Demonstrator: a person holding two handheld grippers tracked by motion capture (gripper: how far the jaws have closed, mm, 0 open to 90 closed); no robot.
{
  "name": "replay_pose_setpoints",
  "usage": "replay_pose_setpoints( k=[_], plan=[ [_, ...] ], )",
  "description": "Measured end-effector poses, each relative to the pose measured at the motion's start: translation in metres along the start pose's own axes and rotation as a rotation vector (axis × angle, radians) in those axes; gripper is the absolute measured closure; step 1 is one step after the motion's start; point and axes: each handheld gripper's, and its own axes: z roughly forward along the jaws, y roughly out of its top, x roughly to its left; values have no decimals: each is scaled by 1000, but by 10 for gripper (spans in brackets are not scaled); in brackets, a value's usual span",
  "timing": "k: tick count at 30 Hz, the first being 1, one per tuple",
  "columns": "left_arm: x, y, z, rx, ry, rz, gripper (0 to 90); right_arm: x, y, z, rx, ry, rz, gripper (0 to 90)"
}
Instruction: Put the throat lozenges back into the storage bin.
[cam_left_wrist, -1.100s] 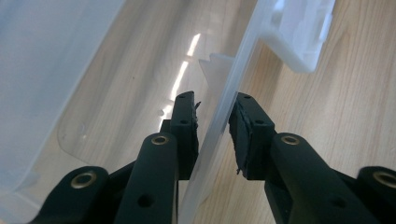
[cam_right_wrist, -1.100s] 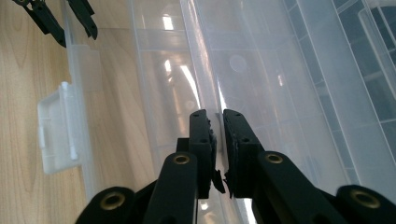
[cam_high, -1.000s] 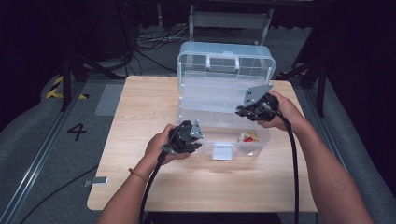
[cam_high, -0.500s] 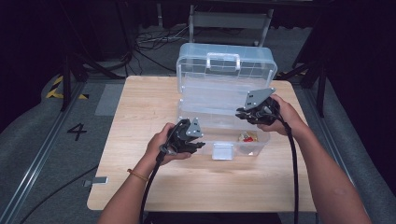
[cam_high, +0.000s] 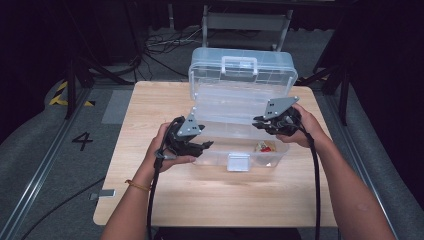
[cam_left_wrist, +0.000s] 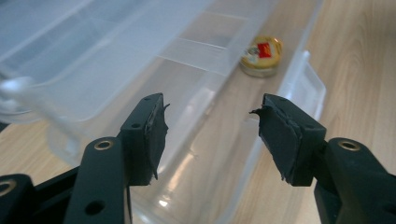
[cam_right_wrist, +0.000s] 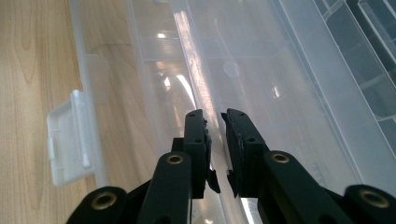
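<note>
On the desk (cam_high: 150, 200) the clear plastic box (cam_high: 240, 100), light, stiff and slippery, stands open, its inner tray's thin edge pinched by the right claw (cam_right_wrist: 215, 122), best gripped there, while the left claw (cam_left_wrist: 210, 116), just opening, stands spread and empty.

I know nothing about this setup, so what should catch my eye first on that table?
First the big clear plastic box at the middle of the wooden table, its lid standing open at the back. In its front tray lies a small round yellow and red tin, toward the right. The left gripper hovers at the tray's left end, its jaws just opened with nothing between them; the right gripper clamps a thin clear edge of the box.
</note>
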Motion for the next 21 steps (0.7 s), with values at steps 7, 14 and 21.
replay_pose_setpoints(
  k=[7,14,21],
  plan=[
    [25,-8,-21,-128,72,-128,344,0,-3,0,-18,2,11,793],
    [63,-2,-34,-155,225,-228,507,1,-3,0,-16,-4,12,790],
    [92,3,-26,-170,169,-263,762,4,-2,0,-9,-15,4,786]
  ],
)
